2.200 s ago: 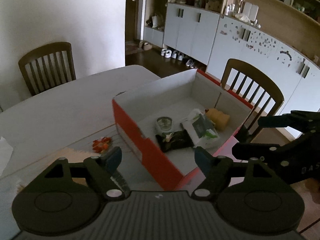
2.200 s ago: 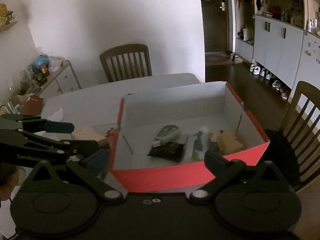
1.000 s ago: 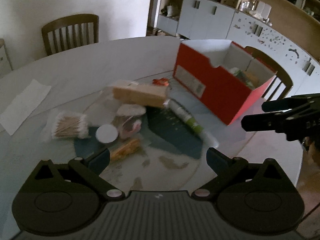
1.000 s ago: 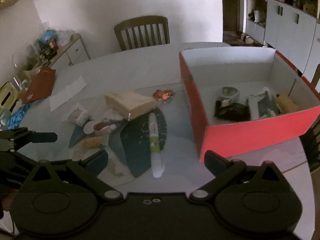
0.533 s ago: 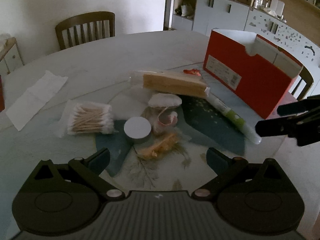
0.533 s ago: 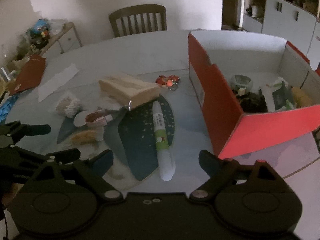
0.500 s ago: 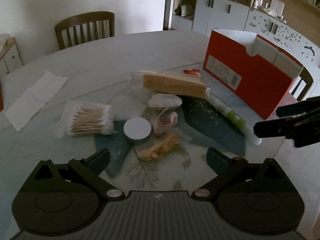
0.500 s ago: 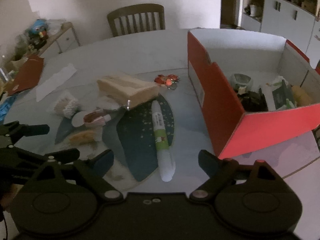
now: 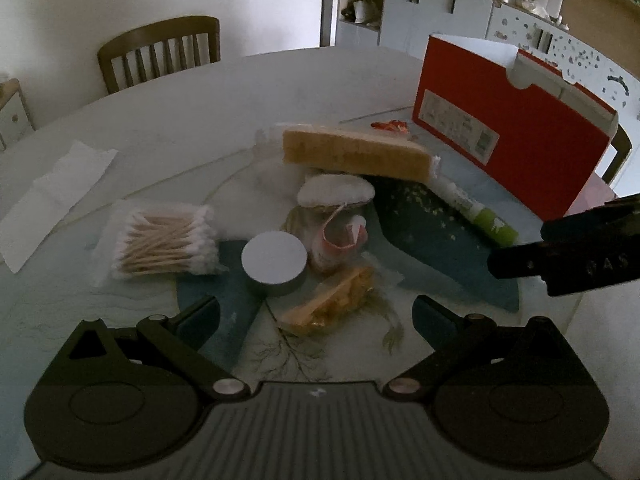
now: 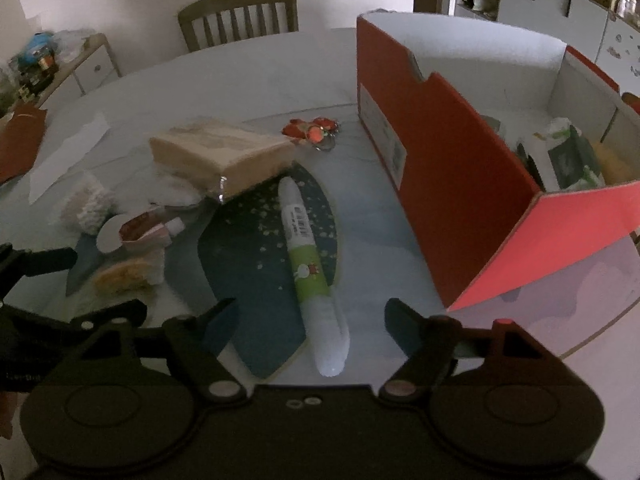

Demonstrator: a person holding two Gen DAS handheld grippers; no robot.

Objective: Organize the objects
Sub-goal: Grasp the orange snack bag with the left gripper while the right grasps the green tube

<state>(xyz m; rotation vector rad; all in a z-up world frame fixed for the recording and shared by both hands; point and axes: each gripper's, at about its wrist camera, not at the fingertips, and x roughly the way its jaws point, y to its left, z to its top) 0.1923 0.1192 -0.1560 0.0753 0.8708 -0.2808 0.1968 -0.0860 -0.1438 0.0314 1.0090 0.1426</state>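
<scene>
A red cardboard box (image 10: 452, 184) with white insides stands on the round table at the right and holds several items. Left of it lies a white and green tube (image 10: 310, 270). My right gripper (image 10: 310, 320) hangs low over the tube's near end, its jaws closing with the tube between them, pads not touching it. My left gripper (image 9: 316, 316) is open above a small orange packet (image 9: 332, 300). Just beyond that sit a round white lid (image 9: 274, 262), a bag of cotton swabs (image 9: 164, 244) and a wrapped tan block (image 9: 352, 156).
A red keychain (image 10: 314, 130) lies near the box's far corner. A white tissue (image 9: 52, 196) is spread at the table's left. Wooden chairs (image 10: 240, 16) stand behind the table. A side cabinet with clutter (image 10: 44, 64) is at far left.
Both grippers have swung from over the box to the loose pile and come down toward the table. The right gripper's jaws have narrowed around the tube.
</scene>
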